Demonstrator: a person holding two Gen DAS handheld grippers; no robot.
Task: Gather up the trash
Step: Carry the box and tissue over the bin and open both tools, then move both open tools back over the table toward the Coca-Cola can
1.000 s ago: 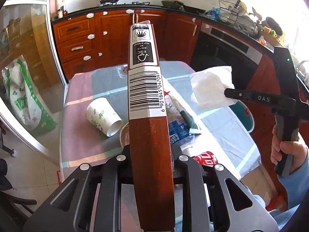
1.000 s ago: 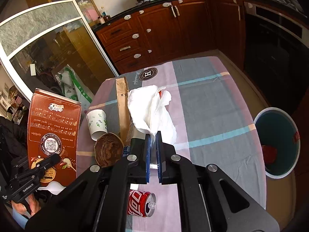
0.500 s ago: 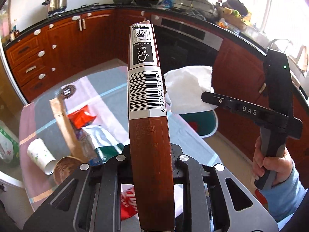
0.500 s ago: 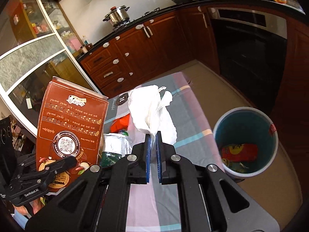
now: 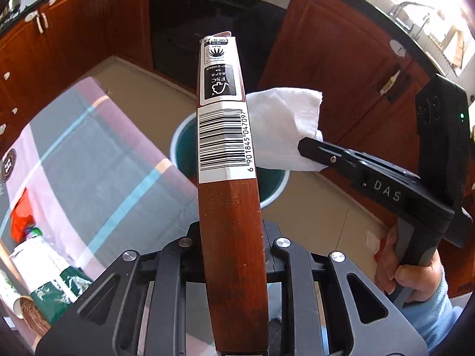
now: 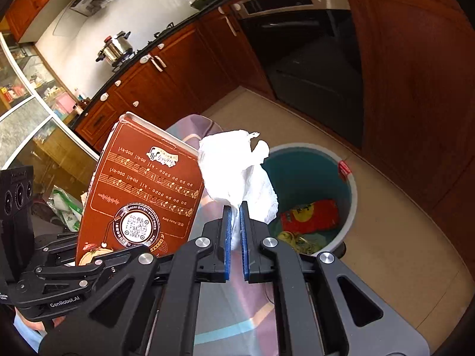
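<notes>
With the left gripper [image 5: 231, 255] clamped on the brown carton [image 5: 227, 160] and the right gripper [image 6: 234, 231] pinching the white tissue [image 6: 237, 169] above the teal bin [image 6: 350, 195], I'd worry a loose drop lets the light tissue drift past the rim onto the floor.

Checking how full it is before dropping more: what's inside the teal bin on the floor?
Inside the bin: a red snack wrapper and yellowish crumpled trash. The held tissue covers its left part.
</notes>
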